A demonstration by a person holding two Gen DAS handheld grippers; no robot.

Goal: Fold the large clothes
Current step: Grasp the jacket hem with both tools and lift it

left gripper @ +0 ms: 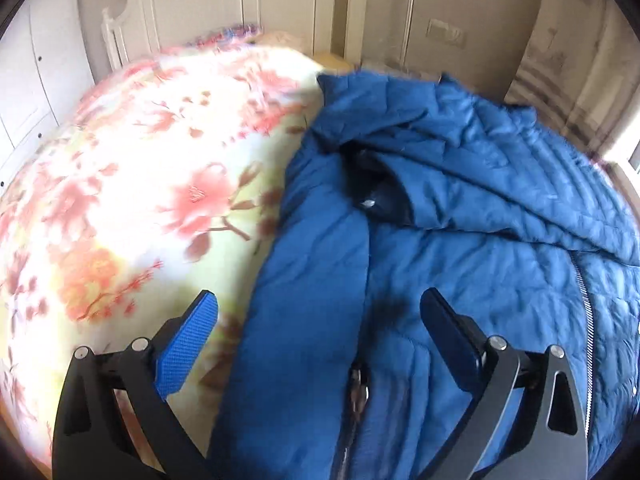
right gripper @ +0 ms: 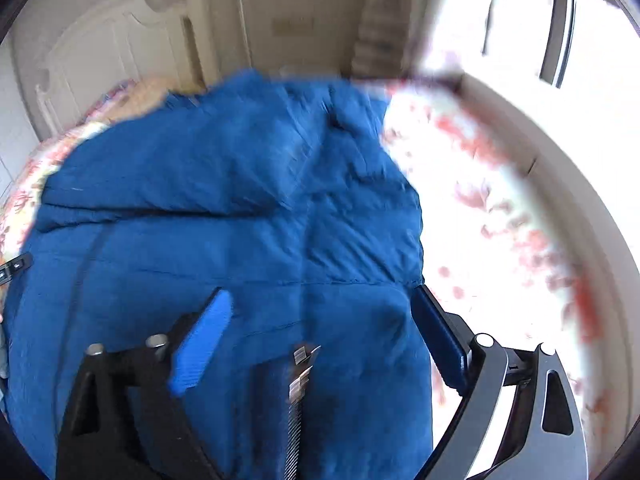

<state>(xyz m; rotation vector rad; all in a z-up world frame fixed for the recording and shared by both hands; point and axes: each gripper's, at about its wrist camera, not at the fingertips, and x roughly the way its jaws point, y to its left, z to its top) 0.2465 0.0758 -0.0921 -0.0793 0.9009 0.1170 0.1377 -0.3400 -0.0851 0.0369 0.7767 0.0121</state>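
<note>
A floral bedspread point(left gripper: 132, 184) covers the bed, pale with pink and orange blossoms, and a white panelled headboard point(left gripper: 120, 28) stands at its far end. Over the bedspread's left part, the left gripper point(left gripper: 318, 312) hangs with its jaws wide apart and nothing pinched between them; its left blue pad is over the bedspread, its right over the jacket. The blue quilted jacket point(left gripper: 460, 208) lies spread across the middle of the bed, rumpled, with its dark lining showing at the collar and a zipper point(left gripper: 585, 304) running down one front edge. Further right, the right gripper point(right gripper: 322, 312) is above the jacket's lower part, jaws wide apart, pressing on nothing. Beyond the jacket's right edge the bedspread continues to a bright window point(right gripper: 592, 32).
</note>
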